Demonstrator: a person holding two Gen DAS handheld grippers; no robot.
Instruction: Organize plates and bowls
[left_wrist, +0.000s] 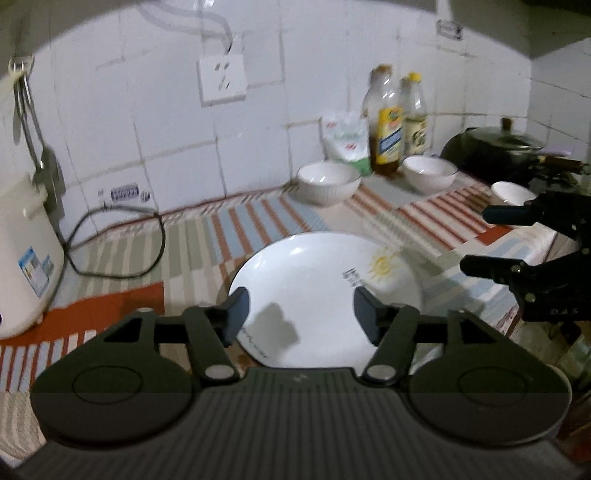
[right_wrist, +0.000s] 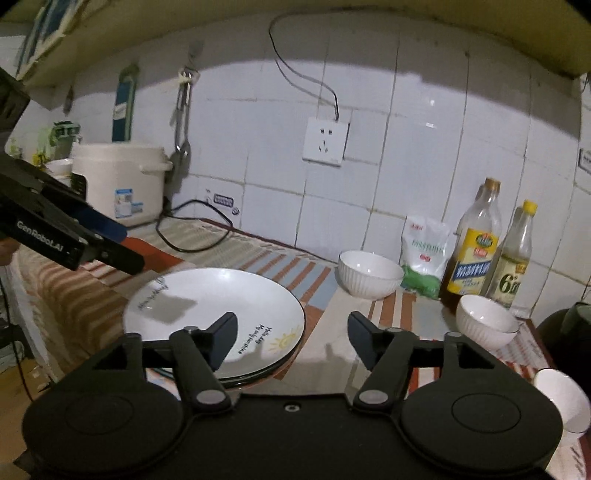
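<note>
On counter: three bowls (right_wrist: 370, 274), stacked plates (right_wrist: 214, 314).

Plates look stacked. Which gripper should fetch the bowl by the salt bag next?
Probably right. The right gripper, open and empty, points past the plates toward the ribbed bowl; the left gripper, also open, sits over the plates.

Sat near the front edge of the cloth-covered counter (right_wrist: 332, 332): a stack of plates (right_wrist: 207, 314). Behind and to the right, near the tiled wall (right_wrist: 406, 147): one bowl (right_wrist: 369, 273), then a bag (right_wrist: 424, 254) and two bottles (right_wrist: 476, 240) side by side behind it. Further right, before the bottles: a second bowl (right_wrist: 484, 321); a third bowl (right_wrist: 561, 398) nearer the counter's front. At far left against the wall: a rice cooker (right_wrist: 118, 181), with its cord (right_wrist: 192, 225) trailing across the cloth. On the wall above the plates: a socket (right_wrist: 325, 142).
</note>
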